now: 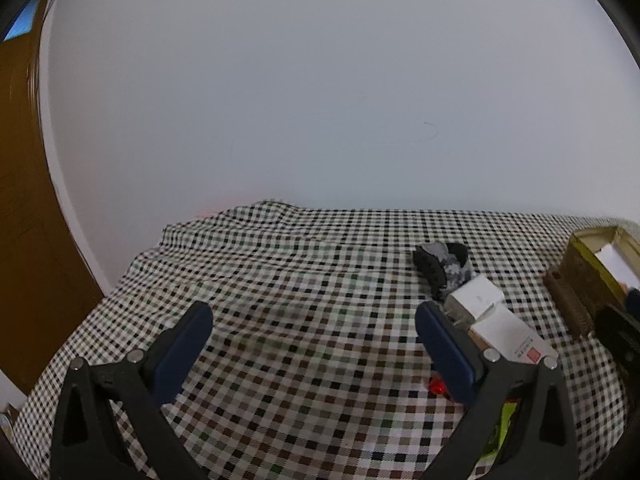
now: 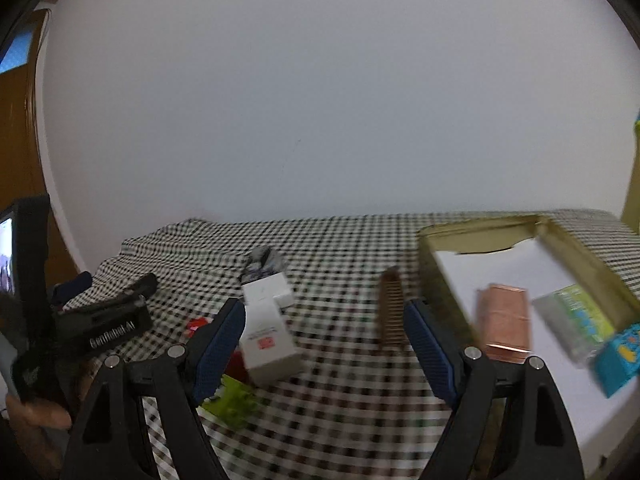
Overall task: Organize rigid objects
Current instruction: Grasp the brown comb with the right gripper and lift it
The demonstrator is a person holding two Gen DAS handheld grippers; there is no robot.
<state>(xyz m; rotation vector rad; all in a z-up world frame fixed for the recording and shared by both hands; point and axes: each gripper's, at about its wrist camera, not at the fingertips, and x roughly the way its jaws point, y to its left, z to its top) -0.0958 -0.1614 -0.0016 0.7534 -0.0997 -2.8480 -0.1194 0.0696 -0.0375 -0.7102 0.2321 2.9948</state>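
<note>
My left gripper [image 1: 314,328] is open and empty above the checked tablecloth [image 1: 300,280]. Right of it lie a white cube box [image 1: 474,298], a long white box with a red label [image 1: 512,338], a grey-black bundle [image 1: 442,264] and a small red piece [image 1: 437,388]. My right gripper [image 2: 324,328] is open and empty. The open tin box [image 2: 472,232] at its right holds a copper-coloured box [image 2: 505,320], a green-white packet [image 2: 576,320] and a blue packet [image 2: 620,352]. The white boxes [image 2: 270,340] and a lime-green item [image 2: 234,400] lie by its left finger.
A brown ribbed bar [image 2: 391,308] lies beside the tin's left wall. The tin [image 1: 592,268] also shows at the right of the left wrist view. The left gripper's body [image 2: 100,320] is at the left of the right view. A white wall stands behind the table; a brown door [image 1: 24,200] at left.
</note>
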